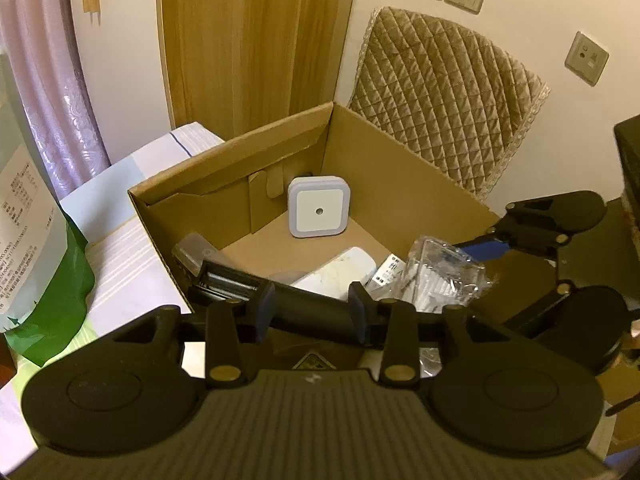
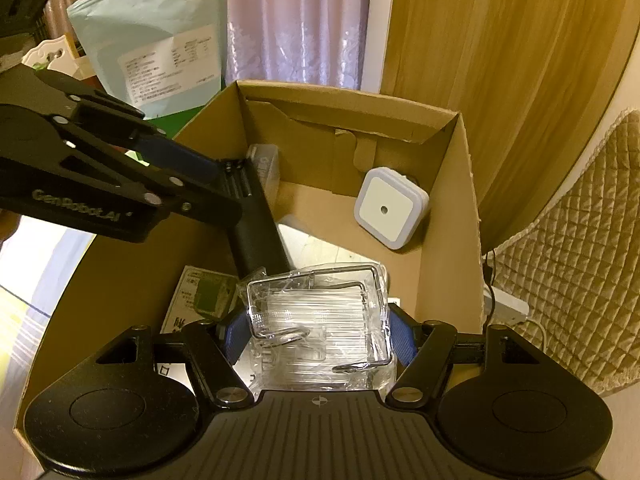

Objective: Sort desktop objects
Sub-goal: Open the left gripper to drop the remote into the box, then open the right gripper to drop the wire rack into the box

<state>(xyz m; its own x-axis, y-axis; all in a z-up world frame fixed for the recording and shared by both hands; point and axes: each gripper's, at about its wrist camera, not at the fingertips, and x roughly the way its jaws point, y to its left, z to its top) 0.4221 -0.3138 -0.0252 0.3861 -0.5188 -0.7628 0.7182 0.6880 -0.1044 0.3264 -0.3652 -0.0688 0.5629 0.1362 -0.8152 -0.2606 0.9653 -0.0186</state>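
Cardboard box: An open cardboard box (image 1: pixel 404 184) filled the middle of both views, its near side facing the two grippers, with several items already inside.

Left gripper: The left gripper (image 1: pixel 312 308) was closed about halfway onto a black bar-shaped object (image 1: pixel 308 306), a blue pad pressing each side. It hung over the box's near-left part.

Black bar's long axis: The bar ran crosswise to the left gripper's fingers, slanting from the box's left wall down toward its centre. A ribbed metallic end (image 1: pixel 228 280) stuck out on the left.

Right gripper: The right gripper (image 2: pixel 316 334) stood fairly wide, its blue pads touching both sides of a clear plastic packet of white sticks (image 2: pixel 320 320), which it appeared to grip. It was over the box's near-right part.

Key relation: Both loads were already above the box's opening, so each release seemed to need only a short lowering. Judging by its position, the bar's lower end lay just beside the packet, so the two could collide.

Night light: A small white square night light (image 1: pixel 319 207) leaned in the far corner, well apart from both grippers.

View difference: The right wrist view showed the bar's full length and a green-printed leaflet (image 2: pixel 202 300) beneath; the left wrist view showed only the bar's gripped middle.
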